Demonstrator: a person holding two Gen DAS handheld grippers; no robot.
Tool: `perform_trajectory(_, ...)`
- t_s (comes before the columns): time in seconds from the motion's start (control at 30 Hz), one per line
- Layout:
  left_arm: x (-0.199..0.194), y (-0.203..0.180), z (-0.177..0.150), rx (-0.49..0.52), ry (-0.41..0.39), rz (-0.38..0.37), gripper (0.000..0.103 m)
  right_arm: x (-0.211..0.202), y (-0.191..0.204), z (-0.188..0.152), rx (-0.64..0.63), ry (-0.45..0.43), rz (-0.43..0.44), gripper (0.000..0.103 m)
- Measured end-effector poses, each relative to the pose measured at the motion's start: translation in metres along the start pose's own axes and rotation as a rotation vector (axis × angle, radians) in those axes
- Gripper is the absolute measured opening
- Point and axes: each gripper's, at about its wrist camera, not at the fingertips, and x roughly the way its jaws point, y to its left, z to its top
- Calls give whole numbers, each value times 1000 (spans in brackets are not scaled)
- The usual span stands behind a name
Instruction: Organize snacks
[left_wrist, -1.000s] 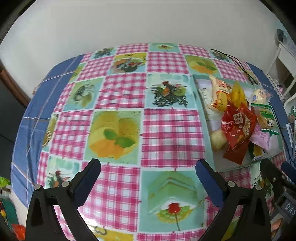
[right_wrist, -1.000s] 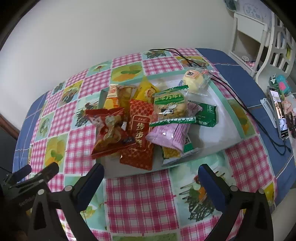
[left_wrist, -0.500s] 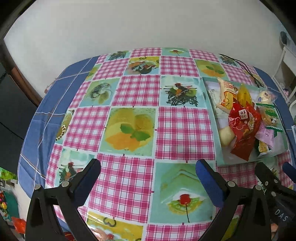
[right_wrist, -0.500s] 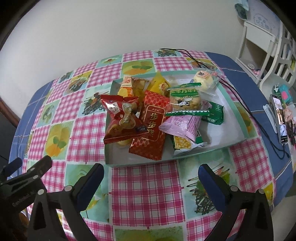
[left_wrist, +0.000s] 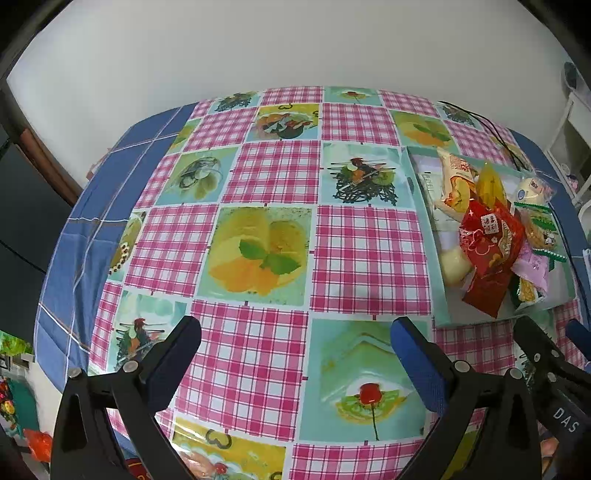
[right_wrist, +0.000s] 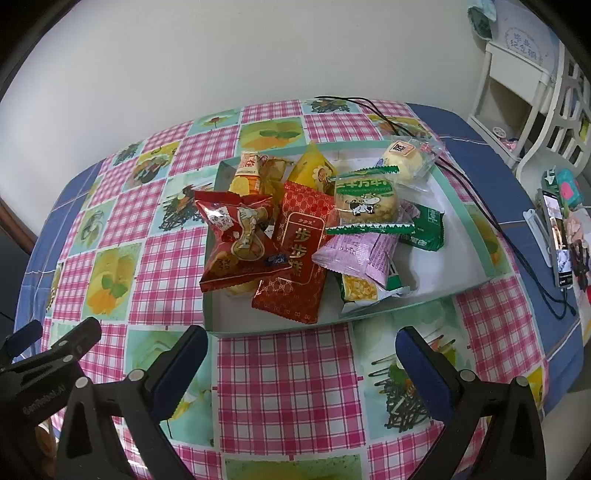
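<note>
My left gripper (left_wrist: 295, 354) hovers with jaws wide apart and empty over bare checked tablecloth (left_wrist: 369, 254), probably free space for sorting. My right gripper (right_wrist: 301, 354) is likewise spread and empty, facing the near wall of the shallow tray (right_wrist: 476, 236). The snacks lie heaped inside it: I count two red packets (right_wrist: 236, 240), one yellow, one lilac (right_wrist: 358, 254), and several green-trimmed ones, overlapping.

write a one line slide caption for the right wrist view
Open right tongs hover over a checked tablecloth, facing a tray piled with wrapped snacks.
</note>
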Motion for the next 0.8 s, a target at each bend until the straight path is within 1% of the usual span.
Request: perform_trajectory(0.8, 6, 4, 1, -8, 29, 14, 102, 4, -1, 5, -10, 10, -7, 103)
